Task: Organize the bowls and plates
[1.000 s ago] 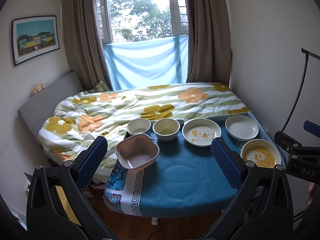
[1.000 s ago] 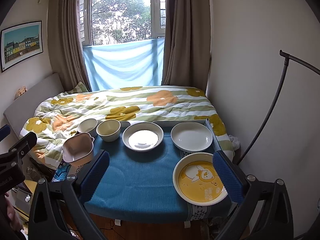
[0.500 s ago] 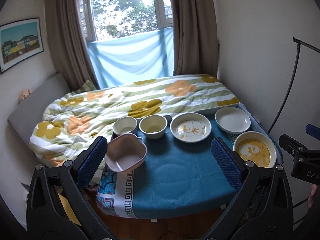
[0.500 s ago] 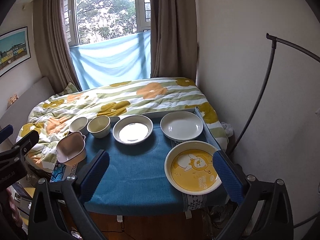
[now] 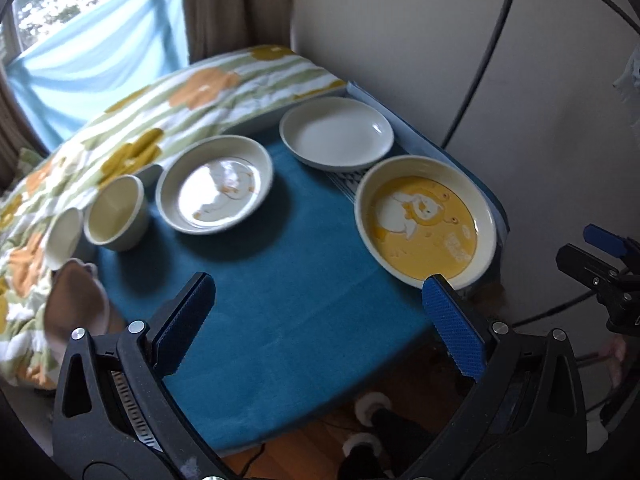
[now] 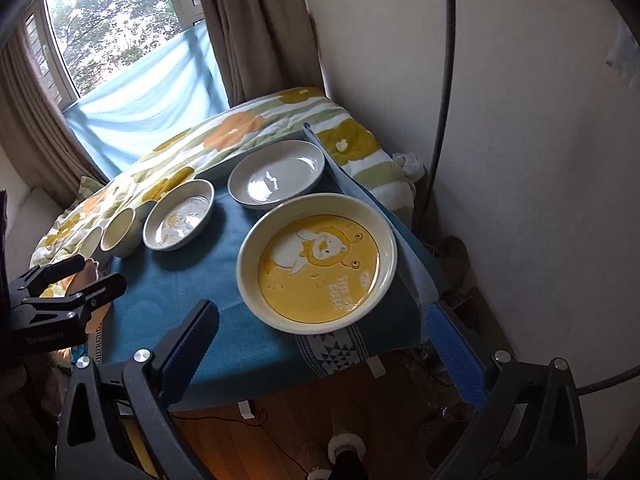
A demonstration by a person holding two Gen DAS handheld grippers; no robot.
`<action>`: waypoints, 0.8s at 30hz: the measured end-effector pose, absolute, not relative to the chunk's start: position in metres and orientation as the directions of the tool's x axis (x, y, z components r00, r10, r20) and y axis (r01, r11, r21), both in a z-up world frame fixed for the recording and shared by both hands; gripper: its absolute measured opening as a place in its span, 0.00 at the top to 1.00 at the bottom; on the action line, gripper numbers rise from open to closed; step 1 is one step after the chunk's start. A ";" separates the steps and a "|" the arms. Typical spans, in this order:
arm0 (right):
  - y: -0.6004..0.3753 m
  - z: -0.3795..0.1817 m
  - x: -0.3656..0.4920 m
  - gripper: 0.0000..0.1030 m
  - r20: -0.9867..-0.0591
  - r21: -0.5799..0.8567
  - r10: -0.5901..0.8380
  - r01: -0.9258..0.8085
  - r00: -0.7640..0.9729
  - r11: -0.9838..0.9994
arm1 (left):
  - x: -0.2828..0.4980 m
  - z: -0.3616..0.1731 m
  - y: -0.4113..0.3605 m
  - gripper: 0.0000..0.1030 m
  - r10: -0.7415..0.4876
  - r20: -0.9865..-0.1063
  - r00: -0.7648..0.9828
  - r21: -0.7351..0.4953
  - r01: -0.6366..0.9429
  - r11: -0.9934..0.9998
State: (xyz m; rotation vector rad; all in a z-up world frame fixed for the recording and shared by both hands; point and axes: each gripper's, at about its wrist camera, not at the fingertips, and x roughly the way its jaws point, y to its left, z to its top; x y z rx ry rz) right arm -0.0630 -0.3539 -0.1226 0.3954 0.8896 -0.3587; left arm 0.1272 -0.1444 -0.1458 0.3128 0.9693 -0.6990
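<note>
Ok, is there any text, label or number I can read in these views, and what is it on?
Nothing can be quoted with confidence.
Raised lettering on the yellow plate: two short lines, too blurred to read.
White print on the left tool body: too small to read.

yellow plate (image 6: 318,264): upright, near right corner | white plate (image 6: 277,174): behind it | duck plate (image 6: 179,220): left of white | cream bowl (image 5: 115,213), white bowl (image 5: 62,237): further left | pink bowl (image 5: 76,304): left edge
</note>
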 end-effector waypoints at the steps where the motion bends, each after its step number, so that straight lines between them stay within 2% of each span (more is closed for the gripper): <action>1: -0.361 -0.129 -0.062 0.00 -0.805 0.196 -0.127 0.463 0.579 0.865 | 0.130 -0.155 -0.152 0.00 -0.415 -0.845 0.337 -0.090 0.675 0.732; 4: -0.383 -0.151 -0.060 0.05 -0.810 0.258 -0.079 0.474 0.581 0.842 | 0.144 -0.180 -0.172 0.00 -0.445 -0.861 0.248 -0.167 0.688 0.706; 6: -0.397 -0.166 -0.057 0.18 -0.820 0.301 -0.042 0.492 0.571 0.817 | 0.154 -0.196 -0.186 0.02 -0.453 -0.872 0.187 -0.209 0.695 0.689; 7: -0.405 -0.174 -0.056 0.20 -0.823 0.324 -0.022 0.501 0.568 0.802 | 0.158 -0.203 -0.192 0.04 -0.455 -0.876 0.162 -0.224 0.698 0.680; 9: -0.418 -0.189 -0.051 0.32 -0.825 0.367 0.017 0.513 0.564 0.776 | 0.167 -0.216 -0.204 0.16 -0.449 -0.885 0.121 -0.245 0.700 0.671; 12: -0.435 -0.207 -0.042 0.40 -0.822 0.412 0.065 0.514 0.565 0.752 | 0.183 -0.237 -0.217 0.33 -0.434 -0.899 0.064 -0.278 0.683 0.676; 13: -0.439 -0.212 -0.038 0.44 -0.824 0.418 0.074 0.514 0.561 0.749 | 0.188 -0.243 -0.220 0.36 -0.428 -0.902 0.049 -0.285 0.678 0.678; 15: -0.448 -0.219 -0.031 0.52 -0.825 0.425 0.086 0.512 0.559 0.746 | 0.196 -0.253 -0.227 0.49 -0.425 -0.905 0.023 -0.300 0.674 0.675; 16: -0.451 -0.222 -0.027 0.54 -0.825 0.427 0.091 0.510 0.558 0.747 | 0.200 -0.256 -0.230 0.51 -0.425 -0.905 0.012 -0.307 0.674 0.672; 18: -0.457 -0.226 -0.021 0.65 -0.822 0.436 0.106 0.498 0.559 0.750 | 0.205 -0.262 -0.234 0.55 -0.423 -0.906 -0.006 -0.315 0.676 0.666; 21: -0.463 -0.233 -0.011 0.69 -0.829 0.431 0.116 0.493 0.547 0.756 | 0.213 -0.273 -0.243 0.66 -0.408 -0.913 -0.023 -0.315 0.677 0.665; 24: -0.469 -0.240 -0.003 0.74 -0.834 0.428 0.121 0.492 0.539 0.758 | 0.218 -0.281 -0.249 0.69 -0.398 -0.917 -0.033 -0.314 0.676 0.666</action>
